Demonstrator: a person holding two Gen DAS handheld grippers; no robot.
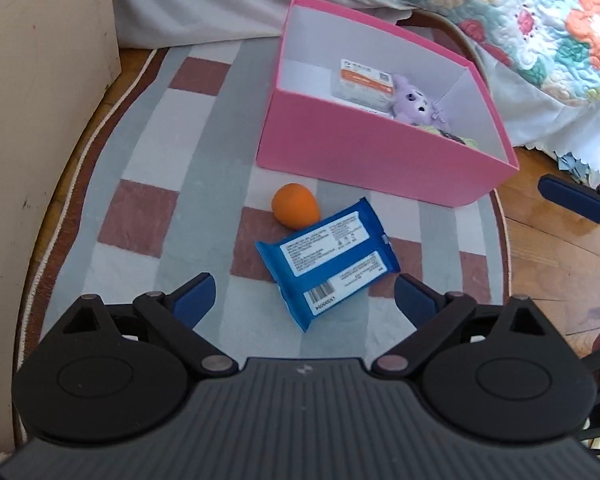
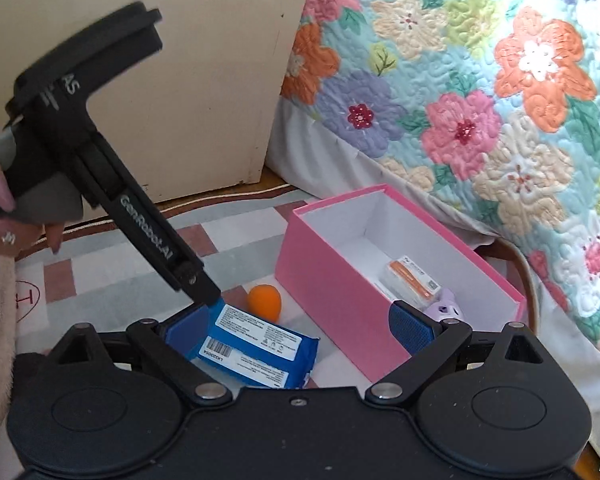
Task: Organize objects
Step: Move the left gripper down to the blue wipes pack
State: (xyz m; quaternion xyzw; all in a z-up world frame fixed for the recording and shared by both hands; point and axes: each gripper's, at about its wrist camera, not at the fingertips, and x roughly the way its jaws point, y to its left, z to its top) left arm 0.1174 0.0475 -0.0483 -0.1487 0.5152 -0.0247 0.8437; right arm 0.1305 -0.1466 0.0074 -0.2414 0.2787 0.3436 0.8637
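Left gripper (image 1: 304, 294): jaws wide, empty, over the pack (image 1: 327, 264).
Right gripper (image 2: 298, 326): jaws wide, empty.
Ball (image 1: 295, 205): touching the pack, near the box (image 1: 364, 160).

The pink cardboard box's (image 1: 380, 152) near wall hides part of the small lilac plush toy (image 1: 414, 100) and greenish items beneath, too obscured to identify.

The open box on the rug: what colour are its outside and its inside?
The box is pink outside, white inside; clearest in the left wrist view.
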